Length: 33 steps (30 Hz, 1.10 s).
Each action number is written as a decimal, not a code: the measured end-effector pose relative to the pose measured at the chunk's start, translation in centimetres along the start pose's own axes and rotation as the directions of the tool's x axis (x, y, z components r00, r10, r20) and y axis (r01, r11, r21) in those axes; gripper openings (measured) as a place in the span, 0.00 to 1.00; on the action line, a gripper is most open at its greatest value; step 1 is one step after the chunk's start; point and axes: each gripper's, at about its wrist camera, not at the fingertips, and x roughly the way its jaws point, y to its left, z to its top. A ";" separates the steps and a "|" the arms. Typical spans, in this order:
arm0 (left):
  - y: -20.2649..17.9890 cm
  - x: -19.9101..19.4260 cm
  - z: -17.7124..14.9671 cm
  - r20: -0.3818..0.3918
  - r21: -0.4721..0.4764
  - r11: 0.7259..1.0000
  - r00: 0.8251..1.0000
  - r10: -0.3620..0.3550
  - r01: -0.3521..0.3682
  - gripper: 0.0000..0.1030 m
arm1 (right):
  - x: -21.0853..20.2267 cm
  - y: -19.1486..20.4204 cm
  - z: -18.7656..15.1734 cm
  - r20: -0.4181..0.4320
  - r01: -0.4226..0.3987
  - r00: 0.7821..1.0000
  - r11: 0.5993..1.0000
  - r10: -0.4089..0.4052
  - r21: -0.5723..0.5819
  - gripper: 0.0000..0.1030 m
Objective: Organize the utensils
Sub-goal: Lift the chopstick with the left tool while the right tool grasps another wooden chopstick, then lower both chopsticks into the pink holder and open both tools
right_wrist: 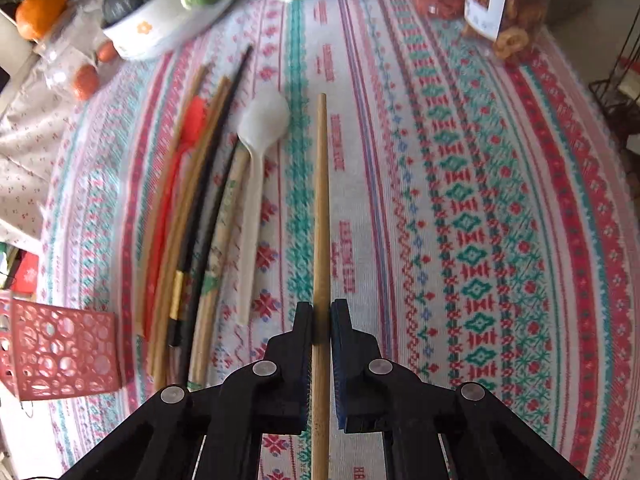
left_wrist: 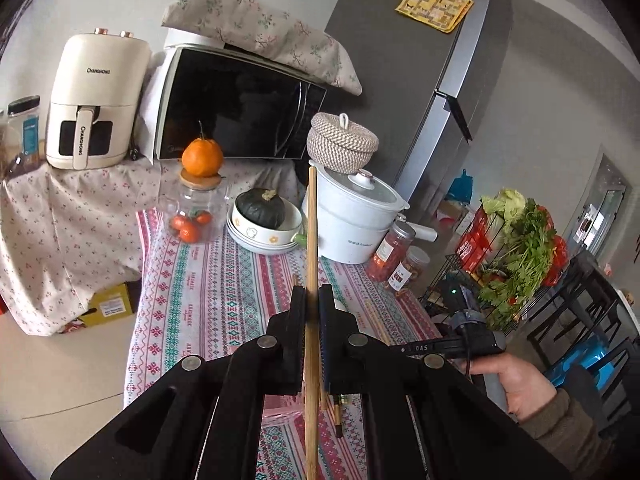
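Observation:
My left gripper [left_wrist: 312,292] is shut on a long wooden chopstick [left_wrist: 312,220], which sticks out forward above the patterned tablecloth [left_wrist: 208,288]. My right gripper [right_wrist: 321,308] points steeply down and is shut on a second wooden chopstick [right_wrist: 322,200]. I cannot tell whether its far tip touches the cloth. Left of it lie a white plastic spoon [right_wrist: 260,128], black chopsticks [right_wrist: 212,184], several wooden chopsticks [right_wrist: 176,216] and a red utensil [right_wrist: 194,118], side by side. A red perforated basket [right_wrist: 60,352] stands at the lower left.
At the table's far end stand a white pot [left_wrist: 352,220], a bowl with a green squash [left_wrist: 264,224], a glass jar [left_wrist: 192,208] topped by an orange, and snack jars [left_wrist: 394,252]. A vegetable rack [left_wrist: 516,256] stands right. A hand [left_wrist: 516,380] grips the other handle.

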 end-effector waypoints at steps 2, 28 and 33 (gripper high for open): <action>0.2 -0.2 0.2 0.022 -0.012 1.000 1.000 -0.005 0.005 0.06 | -2.5 0.8 0.3 0.100 -0.046 0.994 0.999 0.047 -0.014 0.07; 1.4 3.6 0.9 0.271 0.030 0.988 0.953 0.136 -0.149 0.06 | -10.3 12.4 -3.9 0.606 -0.413 0.657 0.887 0.448 -0.207 0.07; 1.1 4.0 0.4 0.257 0.064 0.984 0.956 0.143 -0.164 0.06 | -10.0 14.2 -4.6 0.633 -0.387 0.627 0.887 0.454 -0.252 0.08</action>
